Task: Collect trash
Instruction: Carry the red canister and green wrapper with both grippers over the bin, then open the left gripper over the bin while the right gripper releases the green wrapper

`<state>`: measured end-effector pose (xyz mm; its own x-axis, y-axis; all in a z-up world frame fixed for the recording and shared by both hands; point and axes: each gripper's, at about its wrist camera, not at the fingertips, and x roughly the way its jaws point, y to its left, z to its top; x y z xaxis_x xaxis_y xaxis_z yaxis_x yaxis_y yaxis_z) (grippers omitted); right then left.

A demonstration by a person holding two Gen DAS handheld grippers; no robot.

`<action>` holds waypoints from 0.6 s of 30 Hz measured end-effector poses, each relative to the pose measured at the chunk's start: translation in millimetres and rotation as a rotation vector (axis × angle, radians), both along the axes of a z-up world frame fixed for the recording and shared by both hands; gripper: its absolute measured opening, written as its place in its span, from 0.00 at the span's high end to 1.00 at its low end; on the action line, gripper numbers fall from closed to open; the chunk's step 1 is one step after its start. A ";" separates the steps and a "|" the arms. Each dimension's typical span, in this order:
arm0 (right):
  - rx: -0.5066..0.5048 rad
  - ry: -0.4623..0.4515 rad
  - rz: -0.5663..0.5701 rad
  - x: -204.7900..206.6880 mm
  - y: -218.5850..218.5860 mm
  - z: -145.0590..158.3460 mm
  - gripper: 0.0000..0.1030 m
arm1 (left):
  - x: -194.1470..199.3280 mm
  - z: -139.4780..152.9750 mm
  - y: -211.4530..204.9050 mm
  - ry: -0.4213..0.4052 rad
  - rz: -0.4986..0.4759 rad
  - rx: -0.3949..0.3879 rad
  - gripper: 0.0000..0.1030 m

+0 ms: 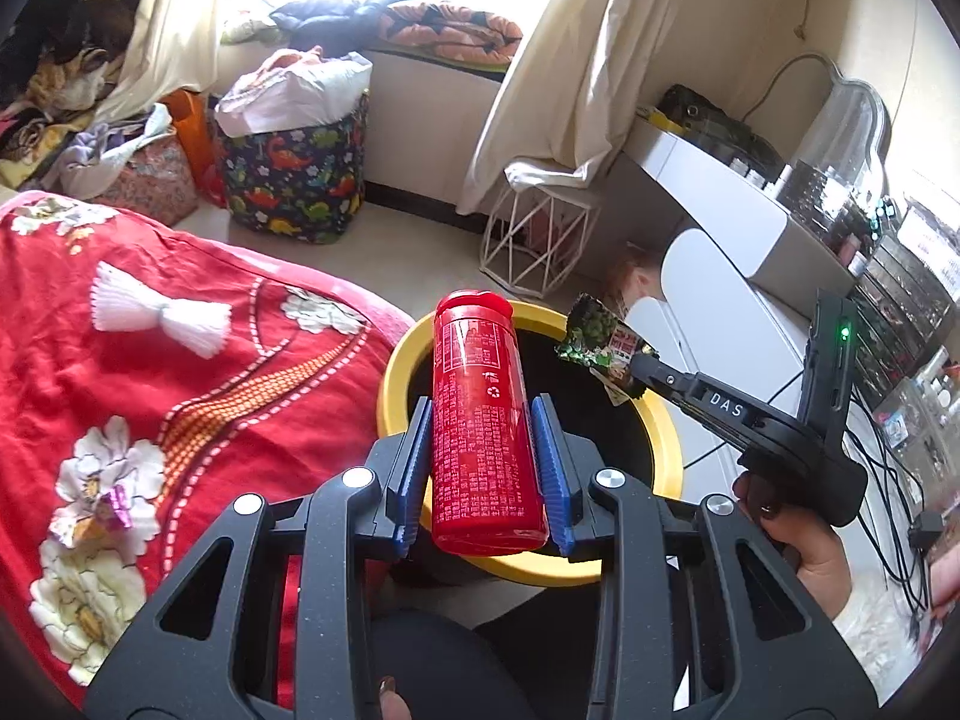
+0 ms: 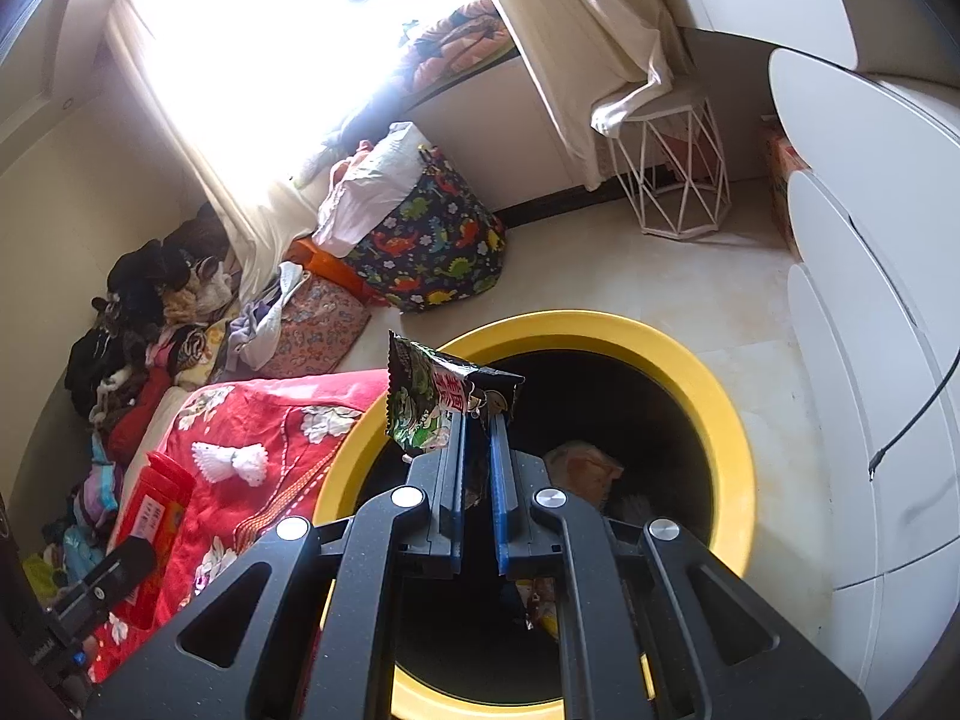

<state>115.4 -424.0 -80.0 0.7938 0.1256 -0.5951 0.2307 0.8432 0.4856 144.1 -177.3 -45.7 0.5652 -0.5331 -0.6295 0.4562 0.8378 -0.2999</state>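
Note:
My left gripper [image 1: 483,405] is shut on a red plastic bottle [image 1: 480,420], its blue pads pressing both sides. The bottle's cap end points forward over the yellow-rimmed bin [image 1: 396,372] with its black liner. To the right, my right gripper [image 1: 639,375] is shut on a crumpled green snack wrapper [image 1: 594,342], also above the bin. In the right wrist view the wrapper [image 2: 429,402] sticks up from the fingertips of the right gripper [image 2: 477,420] over the bin's rim [image 2: 708,396]. Some trash [image 2: 585,468] lies inside. The red bottle [image 2: 156,498] shows at lower left.
A bed with a red floral cover [image 1: 150,360] borders the bin on the left. White rounded drawers [image 1: 720,300] and dangling cables [image 1: 888,480] stand on the right. A white wire stool [image 1: 540,240] and a dinosaur-print bag [image 1: 294,180] sit beyond, under the window. A hand [image 1: 798,540] grips the right tool.

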 end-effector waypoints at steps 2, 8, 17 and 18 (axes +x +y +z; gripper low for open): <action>0.002 0.004 -0.008 -1.4 -3.6 -1.6 0.93 | 1.4 -3.0 -4.9 0.002 -0.010 0.003 0.75; 0.007 0.014 -0.031 -2.7 -12.8 -4.5 0.93 | 5.9 -10.6 -22.4 0.003 -0.041 0.023 0.75; 0.014 0.028 -0.050 -5.1 -24.7 -11.1 0.92 | 14.7 -23.8 -40.5 0.010 -0.073 0.047 0.75; 0.014 0.030 -0.050 -4.7 -25.7 -12.2 0.92 | 15.0 -25.5 -42.5 0.014 -0.076 0.049 0.75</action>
